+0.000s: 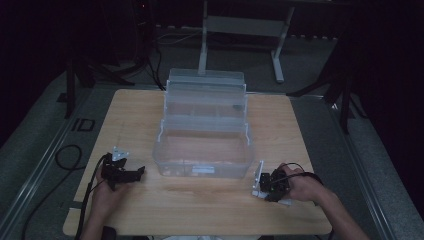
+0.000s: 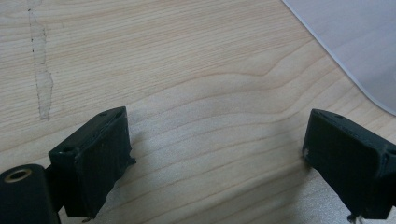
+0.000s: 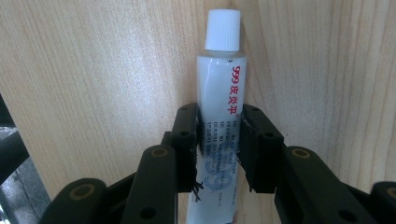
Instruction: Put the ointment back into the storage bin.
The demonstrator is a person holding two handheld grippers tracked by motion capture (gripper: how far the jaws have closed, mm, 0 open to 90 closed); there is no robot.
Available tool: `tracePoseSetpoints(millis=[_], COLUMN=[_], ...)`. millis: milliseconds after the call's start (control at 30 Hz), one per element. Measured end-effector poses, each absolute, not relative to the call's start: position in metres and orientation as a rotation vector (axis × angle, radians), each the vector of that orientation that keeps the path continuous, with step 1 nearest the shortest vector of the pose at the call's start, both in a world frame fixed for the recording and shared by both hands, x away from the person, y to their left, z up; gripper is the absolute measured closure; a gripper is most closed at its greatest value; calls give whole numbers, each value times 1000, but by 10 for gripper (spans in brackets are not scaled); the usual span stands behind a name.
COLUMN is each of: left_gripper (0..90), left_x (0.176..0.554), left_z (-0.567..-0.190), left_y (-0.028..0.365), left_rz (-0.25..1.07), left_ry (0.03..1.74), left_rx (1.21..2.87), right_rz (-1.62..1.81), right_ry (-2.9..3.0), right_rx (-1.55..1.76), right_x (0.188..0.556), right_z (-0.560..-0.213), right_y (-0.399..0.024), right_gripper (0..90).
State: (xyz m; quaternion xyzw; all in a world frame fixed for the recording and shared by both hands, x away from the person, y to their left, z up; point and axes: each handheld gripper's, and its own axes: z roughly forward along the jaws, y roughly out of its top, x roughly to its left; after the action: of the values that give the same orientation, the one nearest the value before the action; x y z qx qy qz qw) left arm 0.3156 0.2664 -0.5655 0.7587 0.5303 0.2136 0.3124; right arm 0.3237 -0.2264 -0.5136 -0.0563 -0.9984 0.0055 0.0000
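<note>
On the wooden table (image 1: 200, 200) in the high view, a clear plastic tiered storage box (image 1: 204, 135) stands open at centre, trays stepped back, presumably so every compartment can be reached. Left gripper (image 1: 131, 174) rests near the box's front left corner; right gripper (image 1: 267, 184) sits by its front right corner, held by the hand (image 1: 306, 186). Dim lighting; box contents cannot be made out.

Left gripper view: jaws spread wide over bare wood, nothing between them. Corner of the box (image 2: 359, 42) is cut off at upper right.

Right gripper view: jaws pinch a white ointment tube (image 3: 222, 98) across its mid-body, white cap (image 3: 223, 30) pointing away, tube lying flat on the table. Gripping mid-body likely keeps it balanced for lifting. Lower tube end is hidden behind the jaws; small print illegible.
</note>
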Motion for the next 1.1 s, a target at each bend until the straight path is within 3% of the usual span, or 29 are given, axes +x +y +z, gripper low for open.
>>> tracePoseSetpoints(millis=[1100], left_gripper=[82], left_x=[315], left_z=[-565], left_y=[266], left_rz=[564], left_ry=[1400], left_rx=[2000], right_rz=[51], right_ry=[-3148], right_rx=[-161], right_x=[325], right_z=[-503], right_y=[-224], right_gripper=[707])
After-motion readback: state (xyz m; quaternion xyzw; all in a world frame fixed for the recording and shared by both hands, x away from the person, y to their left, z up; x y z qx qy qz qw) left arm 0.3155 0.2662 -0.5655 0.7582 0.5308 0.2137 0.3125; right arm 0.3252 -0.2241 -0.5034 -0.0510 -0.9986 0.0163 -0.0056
